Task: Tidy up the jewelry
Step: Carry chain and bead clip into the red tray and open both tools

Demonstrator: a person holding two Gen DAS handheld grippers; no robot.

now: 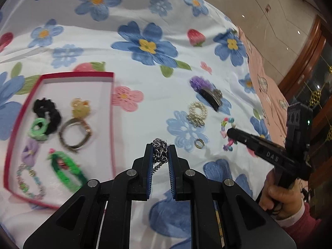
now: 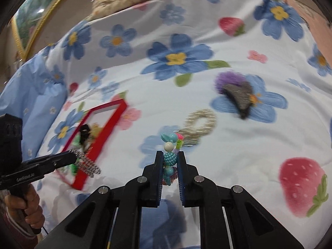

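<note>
While the left gripper (image 1: 159, 151) pinched the limp silver chain (image 1: 158, 145), the right gripper (image 2: 170, 161) was clamped on the beaded bracelet (image 2: 170, 158); both looked light and floppy; best gripped mid-strand.

Tray (image 1: 113, 112) at left on bedsheet (image 1: 145, 103), holding scrunchies, bangle (image 1: 75, 133) and bracelets. Right of tray, on sheet: hair clip (image 1: 208, 93) farthest, pearl band (image 1: 197, 113) nearer, ring (image 1: 199, 143) nearest.

Pearl bracelet (image 2: 200, 124) and purple hair clip (image 2: 236, 91) motion-blurred, red tray (image 2: 99, 137) contents half hidden.
</note>
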